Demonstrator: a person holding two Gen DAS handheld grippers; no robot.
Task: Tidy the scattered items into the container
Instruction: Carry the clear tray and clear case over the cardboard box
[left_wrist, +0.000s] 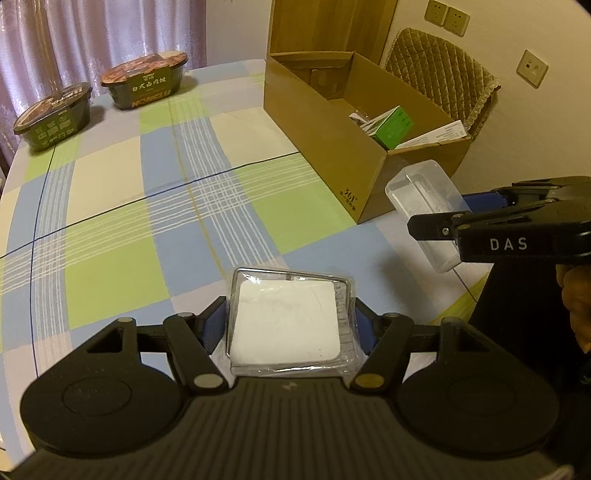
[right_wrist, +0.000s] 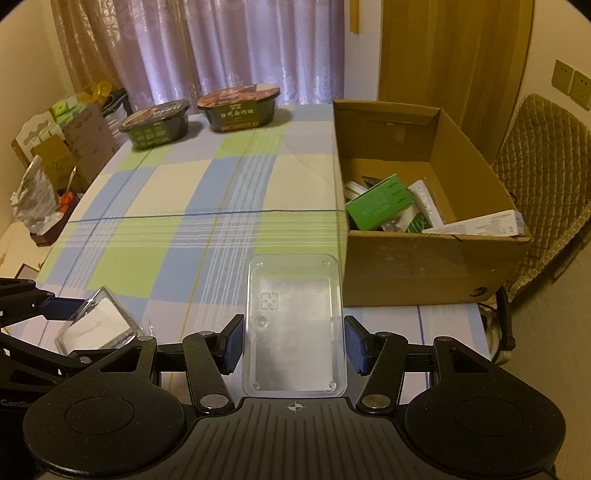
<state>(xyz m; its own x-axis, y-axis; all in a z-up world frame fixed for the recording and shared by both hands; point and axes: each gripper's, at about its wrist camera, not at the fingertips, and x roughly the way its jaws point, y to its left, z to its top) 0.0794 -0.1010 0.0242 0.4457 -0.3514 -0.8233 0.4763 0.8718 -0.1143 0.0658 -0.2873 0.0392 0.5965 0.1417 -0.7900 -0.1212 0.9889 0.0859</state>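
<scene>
Left gripper (left_wrist: 290, 328) jaws pinch a wrapped white packet (left_wrist: 286, 325); right gripper (right_wrist: 293, 341) jaws pinch a clear plastic tray (right_wrist: 295, 325) by its long sides, both lifted off the bench (left_wrist: 147, 221). The cardboard box (right_wrist: 424, 266) stands ahead and right of both jaws. Advise carrying each over the near wall before opening, the right load first, keeping the tray level.

2 dark oval instant-meal bowls (right_wrist: 160, 123) (right_wrist: 239, 108), 1 open brown cardboard box (right_wrist: 424, 269), 1 clear rectangular plastic tray (right_wrist: 295, 325), 1 clear-wrapped flat white packet (left_wrist: 288, 321), 1 green carton (right_wrist: 380, 206), 1 quilted chair (right_wrist: 543, 177).
</scene>
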